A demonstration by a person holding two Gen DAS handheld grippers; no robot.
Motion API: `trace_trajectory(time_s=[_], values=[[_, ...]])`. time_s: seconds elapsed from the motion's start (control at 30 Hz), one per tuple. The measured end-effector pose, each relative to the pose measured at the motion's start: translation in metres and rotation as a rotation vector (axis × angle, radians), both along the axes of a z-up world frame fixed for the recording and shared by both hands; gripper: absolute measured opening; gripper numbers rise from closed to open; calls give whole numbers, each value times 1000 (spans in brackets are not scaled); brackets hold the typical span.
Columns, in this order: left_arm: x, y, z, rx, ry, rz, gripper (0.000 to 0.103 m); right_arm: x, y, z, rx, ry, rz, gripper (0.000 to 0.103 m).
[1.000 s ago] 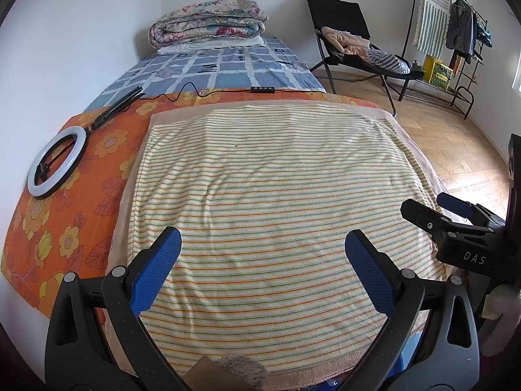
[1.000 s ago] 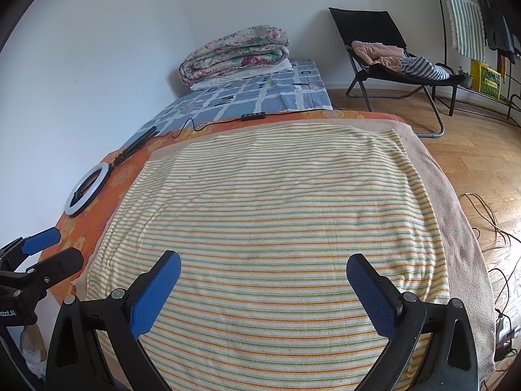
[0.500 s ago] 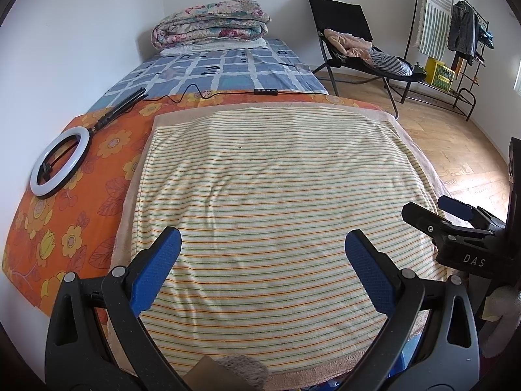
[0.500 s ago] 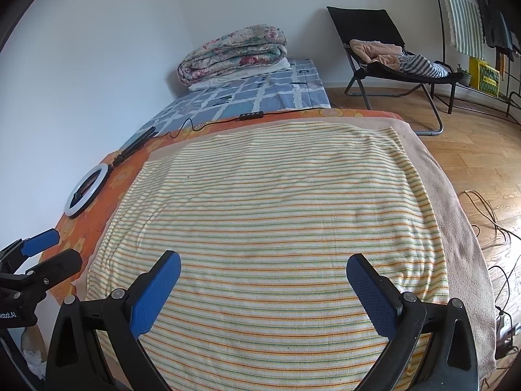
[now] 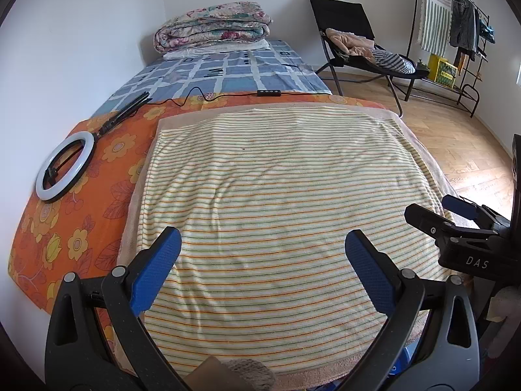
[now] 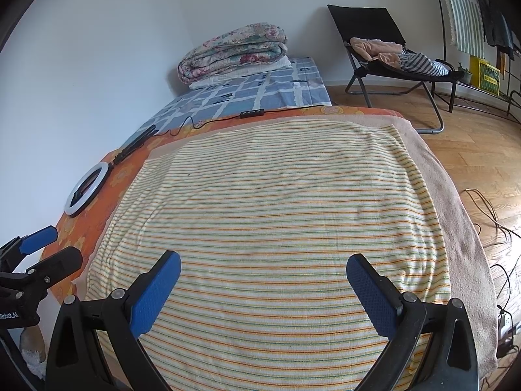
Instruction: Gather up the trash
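Observation:
No trash shows in either view. My left gripper (image 5: 262, 239) is open, held above the near end of a striped yellow towel (image 5: 276, 195) spread over a bed, with nothing between its blue pads. My right gripper (image 6: 262, 262) is open too, over the same striped towel (image 6: 276, 215), and holds nothing. The right gripper (image 5: 456, 215) also shows at the right edge of the left wrist view. The left gripper (image 6: 35, 251) shows at the left edge of the right wrist view. A brown and grey object pokes in at the bottom of the left wrist view; I cannot identify it.
A ring light (image 5: 65, 169) with its cable lies on the orange floral sheet (image 5: 75, 228) at left. Folded quilts (image 5: 211, 26) sit at the far end on a blue checked cover. A black chair with clothes (image 5: 358, 45) and a clothes rack (image 5: 456, 32) stand on the wooden floor at right; cables (image 6: 488, 215) lie there.
Both grippers have drifted slightly, so the views have shifted a little to the left and up. Both stay open and hold nothing.

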State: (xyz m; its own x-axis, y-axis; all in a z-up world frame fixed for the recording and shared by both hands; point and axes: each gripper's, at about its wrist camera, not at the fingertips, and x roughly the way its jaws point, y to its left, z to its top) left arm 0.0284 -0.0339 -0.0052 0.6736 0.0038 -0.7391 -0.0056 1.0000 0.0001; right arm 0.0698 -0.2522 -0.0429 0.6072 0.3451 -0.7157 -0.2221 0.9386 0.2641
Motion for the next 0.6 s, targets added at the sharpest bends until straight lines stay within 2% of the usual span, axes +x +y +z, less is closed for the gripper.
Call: trace_trajectory(time_s=[0.6], values=[[-4,7,-3,24,12,13,102,-7,6,3,-31,-20,17,103]])
